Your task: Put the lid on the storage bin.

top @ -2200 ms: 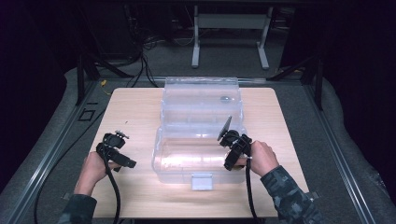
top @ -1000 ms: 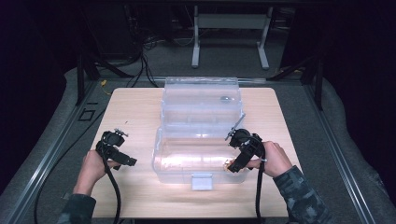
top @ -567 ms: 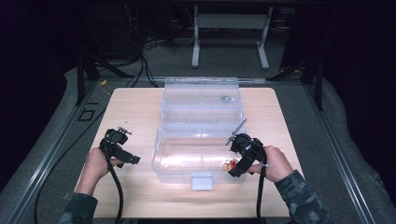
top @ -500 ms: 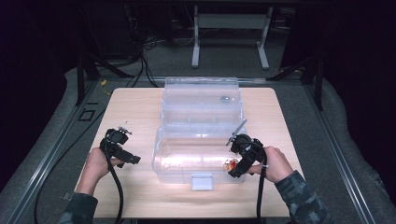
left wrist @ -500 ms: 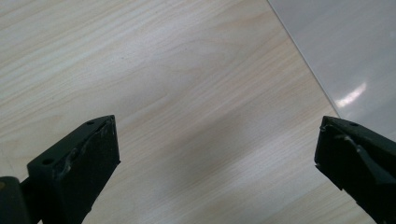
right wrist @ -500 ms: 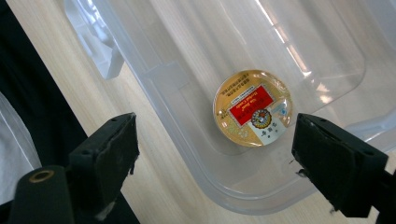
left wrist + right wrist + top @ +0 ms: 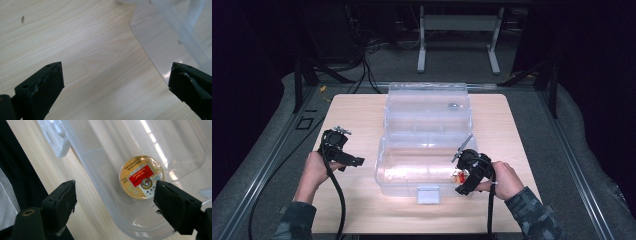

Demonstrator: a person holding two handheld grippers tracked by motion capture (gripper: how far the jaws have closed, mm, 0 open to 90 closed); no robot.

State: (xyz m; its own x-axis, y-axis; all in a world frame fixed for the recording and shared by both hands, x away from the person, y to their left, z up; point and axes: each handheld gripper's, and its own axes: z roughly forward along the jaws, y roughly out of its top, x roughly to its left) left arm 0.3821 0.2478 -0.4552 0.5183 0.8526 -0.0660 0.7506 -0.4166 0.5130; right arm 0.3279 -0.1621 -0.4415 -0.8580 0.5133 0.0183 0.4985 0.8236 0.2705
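Sitting in clear plastic bin (image 7: pixel 105 152): round gold-foil cup (image 7: pixel 141 177); both grippers' jaws spread, on pale woodgrain table (image 7: pixel 82 57).

A clear plastic box (image 7: pixel 422 165), lid open, sits on the table with a round gold-and-red disc (image 7: pixel 141 177) lying flat inside.

The right gripper (image 7: pixel 466 176) has dropped toward the clear box's (image 7: pixel 412 170) near corner.

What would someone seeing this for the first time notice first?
A big clear plastic box with its lid flipped open behind it sits mid-table. Inside, near the right gripper, lies a round gold item with a red label. Both grippers are open, the left gripper over bare wood.
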